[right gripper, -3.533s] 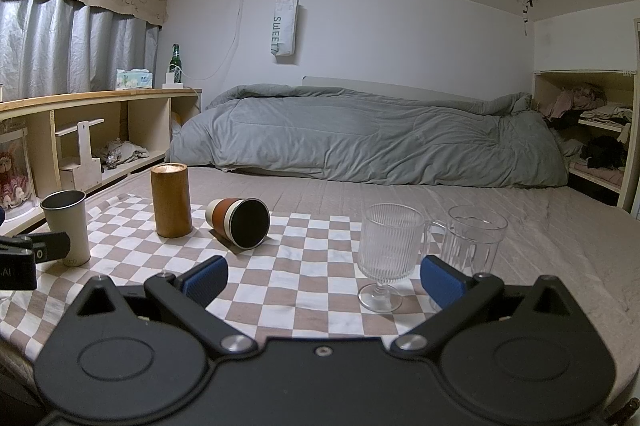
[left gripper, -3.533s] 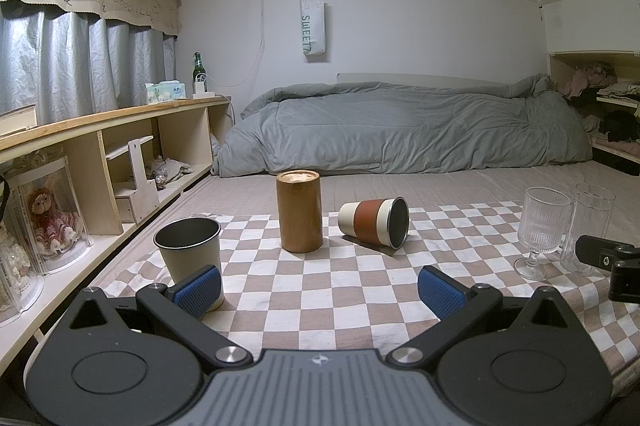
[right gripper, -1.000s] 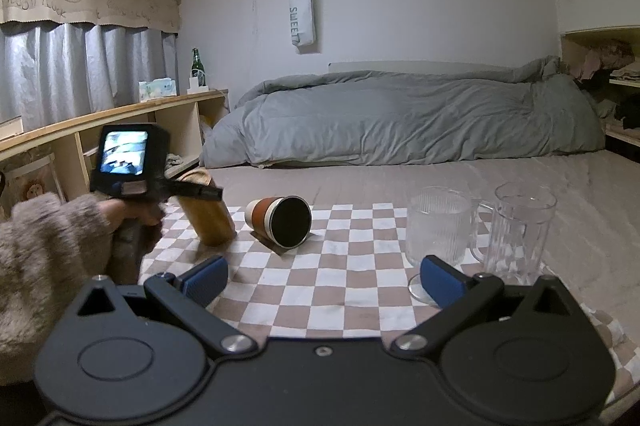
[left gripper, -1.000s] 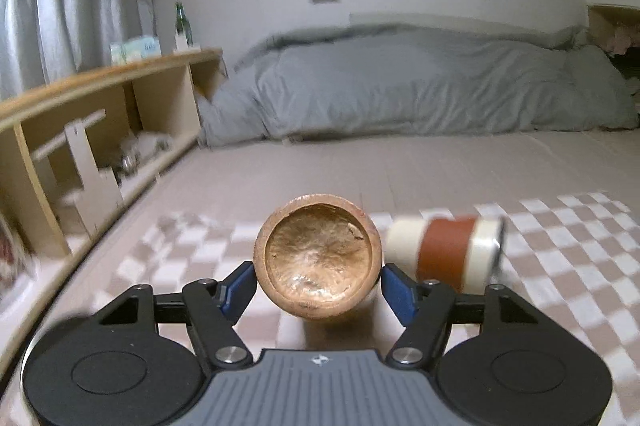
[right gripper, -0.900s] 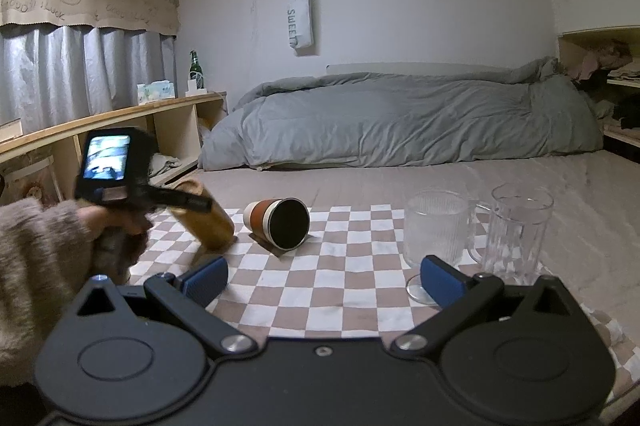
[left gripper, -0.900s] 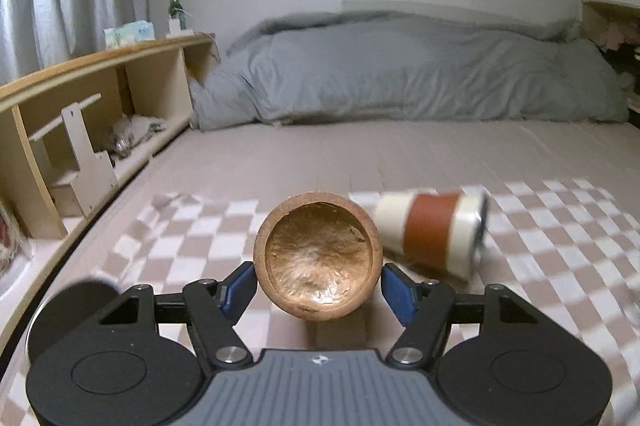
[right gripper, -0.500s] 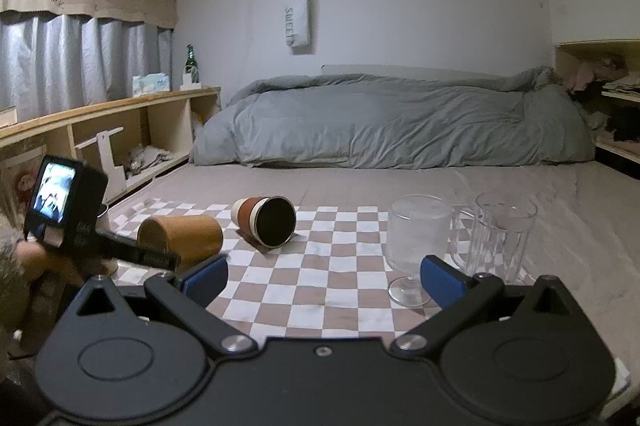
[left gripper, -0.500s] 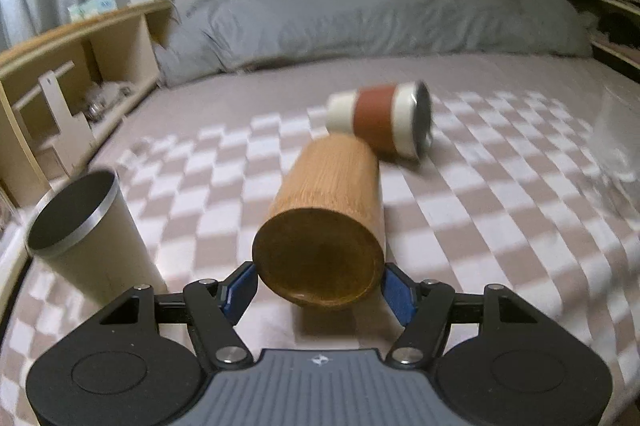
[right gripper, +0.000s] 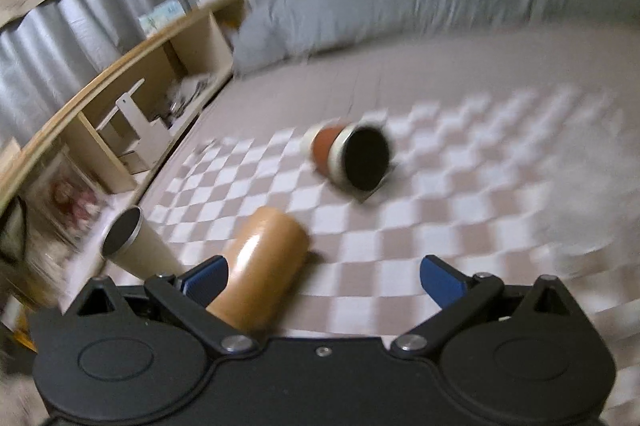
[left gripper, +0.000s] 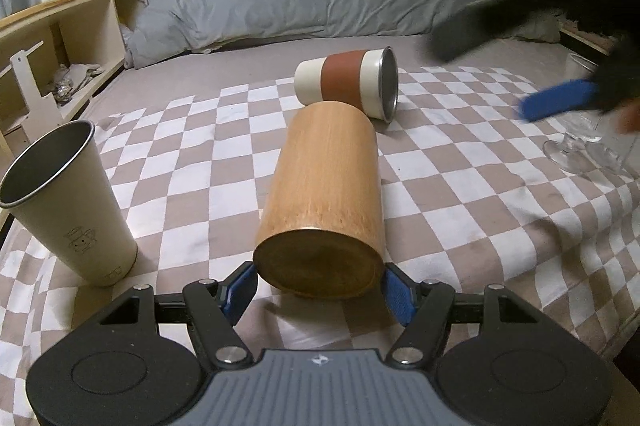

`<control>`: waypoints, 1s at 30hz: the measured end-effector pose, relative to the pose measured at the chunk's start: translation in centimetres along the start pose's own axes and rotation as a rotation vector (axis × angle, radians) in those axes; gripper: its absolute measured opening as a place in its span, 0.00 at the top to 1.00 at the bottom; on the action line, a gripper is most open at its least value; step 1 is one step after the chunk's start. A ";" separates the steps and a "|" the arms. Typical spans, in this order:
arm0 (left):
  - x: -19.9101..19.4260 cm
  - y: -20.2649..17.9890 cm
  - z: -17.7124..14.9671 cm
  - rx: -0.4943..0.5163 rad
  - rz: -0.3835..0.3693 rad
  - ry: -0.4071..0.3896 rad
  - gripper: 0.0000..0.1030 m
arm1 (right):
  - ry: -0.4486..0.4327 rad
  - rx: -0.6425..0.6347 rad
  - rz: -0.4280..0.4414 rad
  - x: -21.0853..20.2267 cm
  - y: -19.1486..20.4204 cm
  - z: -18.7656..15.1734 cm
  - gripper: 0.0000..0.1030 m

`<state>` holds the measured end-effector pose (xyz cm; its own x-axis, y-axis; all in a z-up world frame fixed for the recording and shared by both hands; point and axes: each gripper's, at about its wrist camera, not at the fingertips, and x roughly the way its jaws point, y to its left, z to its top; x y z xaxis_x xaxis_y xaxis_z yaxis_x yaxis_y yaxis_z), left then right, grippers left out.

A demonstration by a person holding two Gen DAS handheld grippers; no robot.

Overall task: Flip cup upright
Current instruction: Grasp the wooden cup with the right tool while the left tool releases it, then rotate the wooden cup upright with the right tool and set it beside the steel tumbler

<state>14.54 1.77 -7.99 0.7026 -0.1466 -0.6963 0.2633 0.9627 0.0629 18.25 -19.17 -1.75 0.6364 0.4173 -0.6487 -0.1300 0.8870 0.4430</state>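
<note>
The wooden cup [left gripper: 324, 202] lay on its side on the checked cloth [left gripper: 460, 194], its closed base clamped between the blue pads of the left hand-held gripper [left gripper: 318, 292]. The right hand-held gripper [right gripper: 322, 276] was held wide open above the cloth, gripping nothing. Just beyond the wooden cup's far end a brown-banded cup [left gripper: 348, 88] also lay on its side. A metal tumbler [left gripper: 68, 202] stood upright at near left, a stemmed glass [left gripper: 576, 146] at right.
</note>
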 end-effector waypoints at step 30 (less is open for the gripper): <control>-1.5 3.5 -1.1 0.027 -0.007 0.015 0.33 | -0.081 -0.206 0.102 8.2 6.2 0.7 0.27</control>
<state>13.72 5.62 -7.54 0.6909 -0.1497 -0.7073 0.2862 0.9550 0.0775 23.21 -10.36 -3.87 0.6697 0.4972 -0.5516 -0.3442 0.8660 0.3628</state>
